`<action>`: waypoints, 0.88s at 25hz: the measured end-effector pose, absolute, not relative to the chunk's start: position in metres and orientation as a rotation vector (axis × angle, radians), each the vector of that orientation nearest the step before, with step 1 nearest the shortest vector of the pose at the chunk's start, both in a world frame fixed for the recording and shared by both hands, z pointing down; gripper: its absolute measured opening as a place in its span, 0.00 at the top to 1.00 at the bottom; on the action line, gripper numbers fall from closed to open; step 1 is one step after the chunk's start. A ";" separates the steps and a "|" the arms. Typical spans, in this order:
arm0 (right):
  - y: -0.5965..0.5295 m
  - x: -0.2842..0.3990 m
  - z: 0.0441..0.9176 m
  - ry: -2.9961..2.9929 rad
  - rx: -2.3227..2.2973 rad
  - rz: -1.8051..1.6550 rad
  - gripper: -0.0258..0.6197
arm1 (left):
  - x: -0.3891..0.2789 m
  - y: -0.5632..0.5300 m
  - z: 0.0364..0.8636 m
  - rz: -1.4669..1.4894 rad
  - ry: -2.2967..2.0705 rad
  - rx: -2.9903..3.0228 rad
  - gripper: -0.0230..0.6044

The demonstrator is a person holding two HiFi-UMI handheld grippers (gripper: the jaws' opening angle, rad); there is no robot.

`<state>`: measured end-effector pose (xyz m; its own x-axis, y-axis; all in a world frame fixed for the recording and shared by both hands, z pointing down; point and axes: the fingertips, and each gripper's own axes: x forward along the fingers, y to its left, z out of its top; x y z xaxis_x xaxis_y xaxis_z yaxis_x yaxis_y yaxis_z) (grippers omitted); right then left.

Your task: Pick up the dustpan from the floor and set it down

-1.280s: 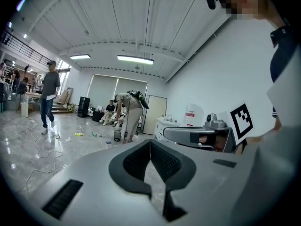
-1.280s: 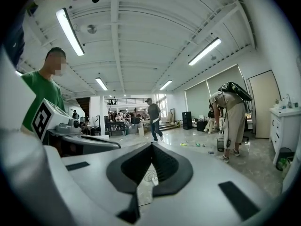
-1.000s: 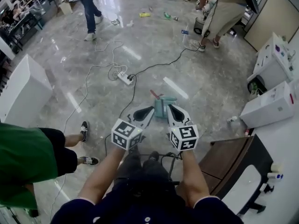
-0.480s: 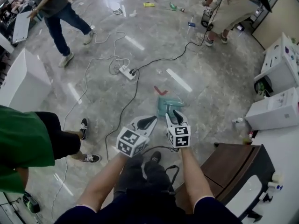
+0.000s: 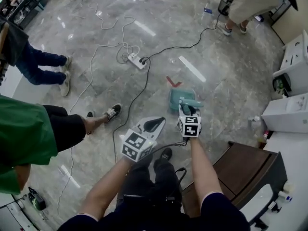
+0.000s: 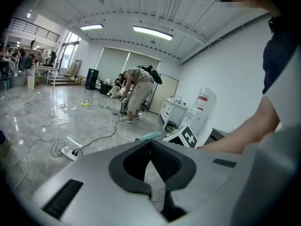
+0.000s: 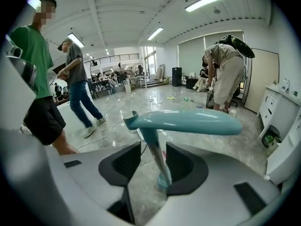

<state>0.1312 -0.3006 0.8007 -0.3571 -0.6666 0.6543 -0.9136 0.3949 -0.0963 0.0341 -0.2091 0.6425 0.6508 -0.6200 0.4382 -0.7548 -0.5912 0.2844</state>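
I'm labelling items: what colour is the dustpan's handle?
Teal, a light blue-green. The dustpan handle shows best in the right gripper view.

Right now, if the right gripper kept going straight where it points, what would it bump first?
Almost surely the teal dustpan: its handle stem stands between the jaws of the right gripper, which have just been opening and don't press on it.

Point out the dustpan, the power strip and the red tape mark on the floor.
dustpan [image 5: 176, 96], head view, teal pan body.
power strip [image 5: 137, 60], head view, white casing.
red tape mark [image 5: 173, 85], head view, at its bend.
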 end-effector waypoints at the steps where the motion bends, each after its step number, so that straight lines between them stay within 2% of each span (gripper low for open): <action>1: -0.305 0.130 0.801 -2.139 1.357 0.610 0.72 | 0.033 -0.210 0.643 0.407 -1.077 2.419 0.94; 8: -0.323 0.125 0.797 -2.148 1.418 0.538 0.73 | 0.028 -0.218 0.645 0.394 -1.095 2.404 0.94; 9: -0.325 0.126 0.794 -2.141 1.428 0.524 0.78 | 0.028 -0.219 0.643 0.388 -1.100 2.403 0.94; 11: -0.328 0.129 0.790 -2.123 1.444 0.497 0.80 | 0.027 -0.221 0.641 0.377 -1.105 2.401 0.94; 22: -0.320 0.138 0.730 -2.199 1.447 0.474 0.82 | 0.024 -0.221 0.618 0.348 -1.099 2.410 0.94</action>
<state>0.1377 -0.3196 0.7295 -0.3390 -0.7621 0.5517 -0.9217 0.3864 -0.0326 0.0236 -0.2206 0.6178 0.6479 -0.6429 0.4085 -0.7609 -0.5715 0.3074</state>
